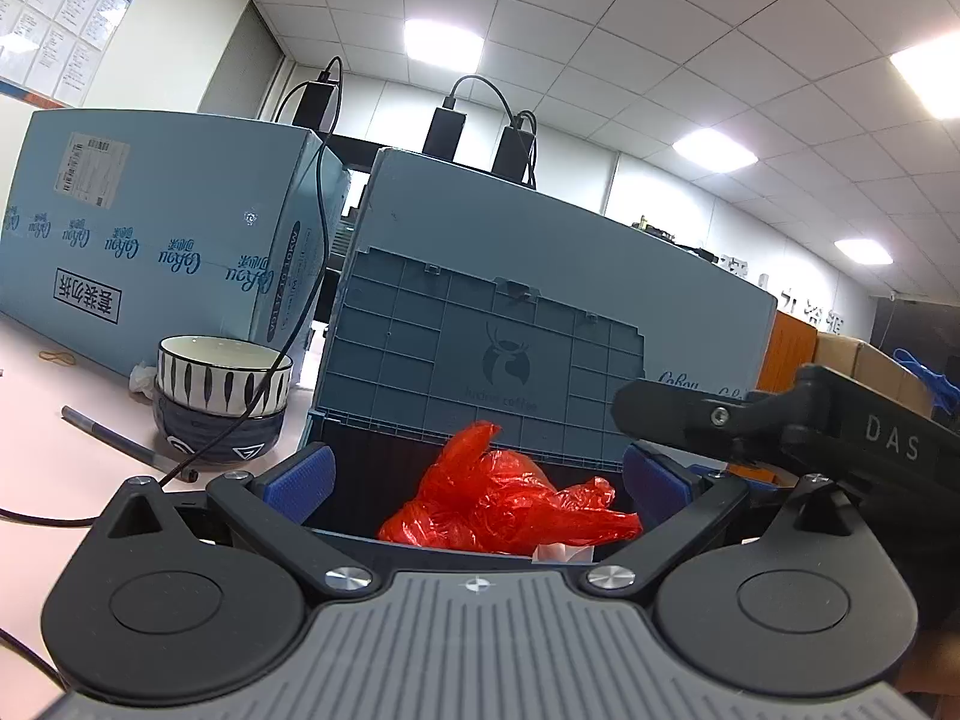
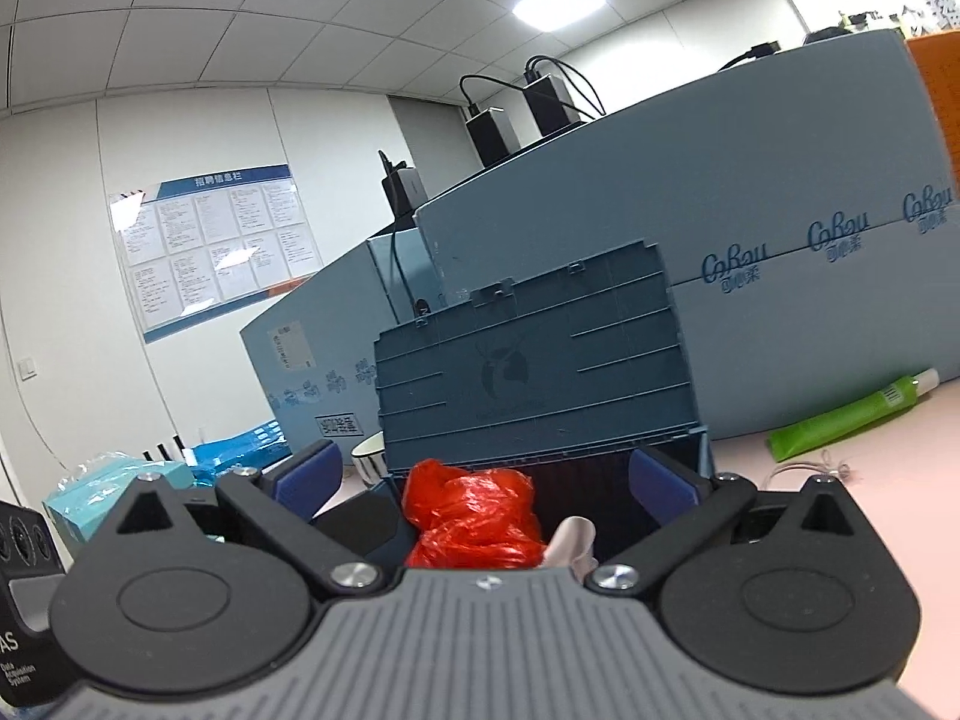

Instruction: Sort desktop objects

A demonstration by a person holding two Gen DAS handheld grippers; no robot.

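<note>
While both grippers, left (image 1: 477,474) and right (image 2: 483,480), hover spread and empty, the red plastic bag (image 1: 504,504) lies inside the open blue crate (image 1: 480,360), dead ahead between their fingers.

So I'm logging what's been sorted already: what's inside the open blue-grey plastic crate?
Inside the blue-grey plastic crate lies a crumpled red plastic bag, with a pale, whitish item beside it. The rest of the dark interior is hidden by the bag and both gripper bodies.
</note>
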